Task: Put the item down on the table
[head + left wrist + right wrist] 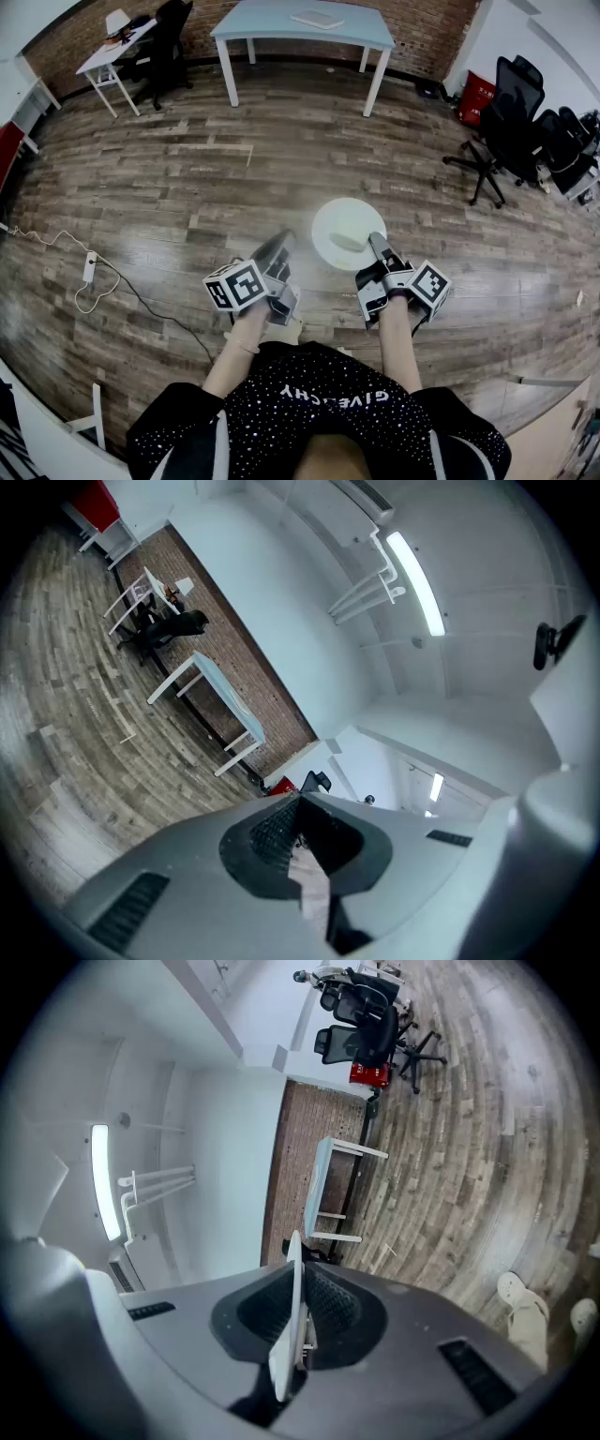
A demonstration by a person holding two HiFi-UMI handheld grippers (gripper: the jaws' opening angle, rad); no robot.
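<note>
Plate [345,232], white and round, is pinched at its rim by the right hand-held gripper [378,244], whose jaws are pressed onto the thin edge. It is held in the air over the wooden floor [187,187], well short of the near edge of the surface [262,23]. Left hand-held gripper [279,246]: jaws drawn together, nothing between. The plate is judged stiff, light, smooth and likely breakable. Tipping is risked with a one-sided rim hold, so a deeper bite over the rim is advised.
</note>
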